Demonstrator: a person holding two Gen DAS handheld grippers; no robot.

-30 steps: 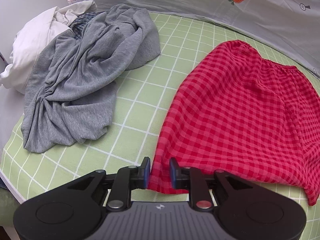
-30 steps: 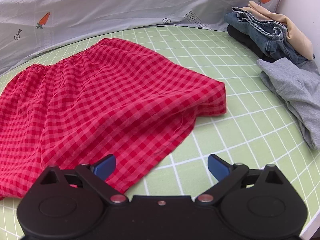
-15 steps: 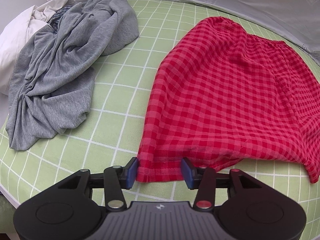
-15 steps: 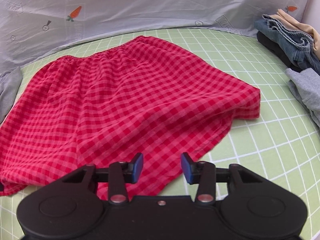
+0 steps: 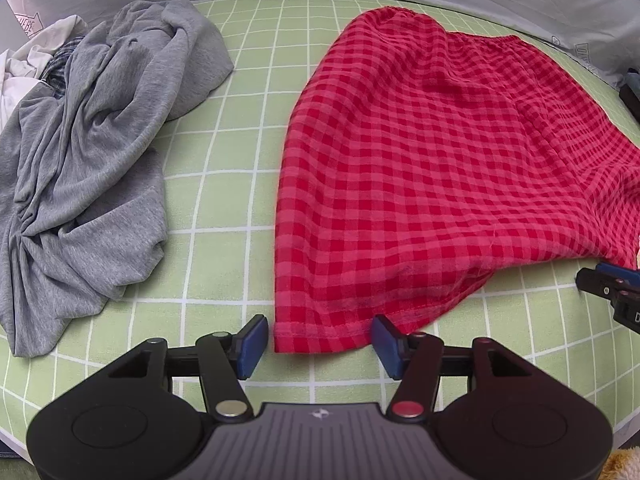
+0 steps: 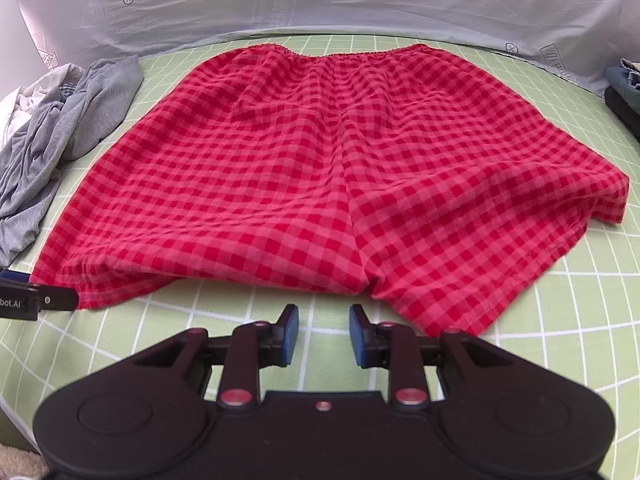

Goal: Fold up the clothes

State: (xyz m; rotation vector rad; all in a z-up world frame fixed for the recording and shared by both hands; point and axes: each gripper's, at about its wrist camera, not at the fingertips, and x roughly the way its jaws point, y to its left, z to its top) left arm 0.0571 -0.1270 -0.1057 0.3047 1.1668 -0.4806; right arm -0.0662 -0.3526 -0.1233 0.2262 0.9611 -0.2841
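Red checked shorts point(image 6: 320, 168) lie spread flat on the green grid sheet point(image 6: 248, 304), waistband at the far side. In the left wrist view the shorts point(image 5: 420, 168) show their left leg hem just ahead of my left gripper point(image 5: 318, 338), which is open with the hem corner between its fingers, not pinched. My right gripper point(image 6: 324, 330) is open and empty, just short of the crotch at the near hem. The left gripper's tip also shows in the right wrist view point(image 6: 36, 300), by the left hem corner.
A crumpled grey garment point(image 5: 88, 152) lies left of the shorts, with white cloth point(image 5: 24, 64) behind it. A stack of jeans and dark clothes point(image 6: 624, 88) sits at the far right. A grey carrot-print sheet point(image 6: 320, 0) rises behind.
My left gripper opened and let go of the left hem corner. My right gripper narrowed its jaws and swung left from the right leg to face the middle of the shorts.
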